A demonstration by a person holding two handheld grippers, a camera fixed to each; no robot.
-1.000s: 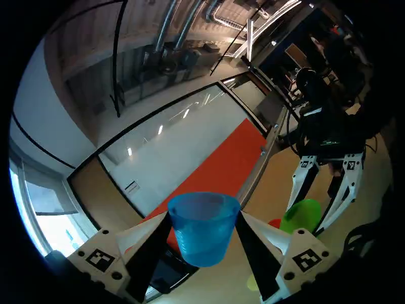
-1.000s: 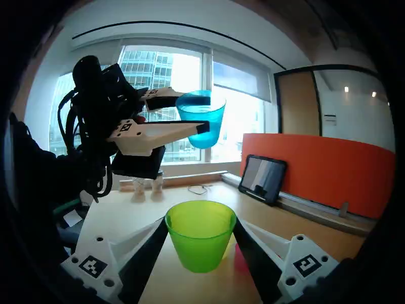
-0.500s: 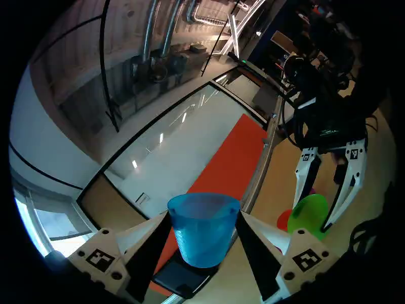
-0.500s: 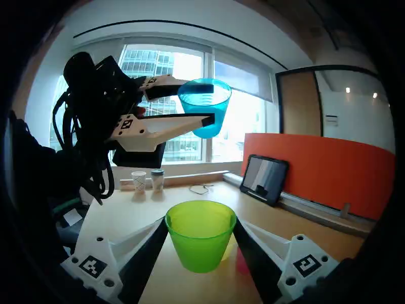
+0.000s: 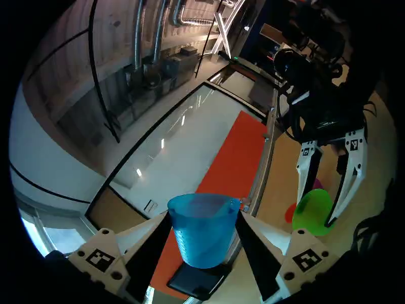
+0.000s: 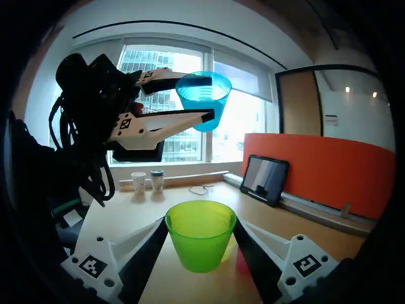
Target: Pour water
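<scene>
Tilting further: left tool, pinching blue cup, sits higher than a second ago, up ahead of right tool, which pinches green cup. Pour seems about to start; no stream yet.

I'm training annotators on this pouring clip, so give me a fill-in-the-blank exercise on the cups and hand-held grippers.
The left hand-held gripper is shut on the ____.
The right hand-held gripper is shut on the ____.
In the right gripper view, the left hand-held gripper's load hangs ____ the right one's.
Missing: blue cup; green cup; above.
</scene>
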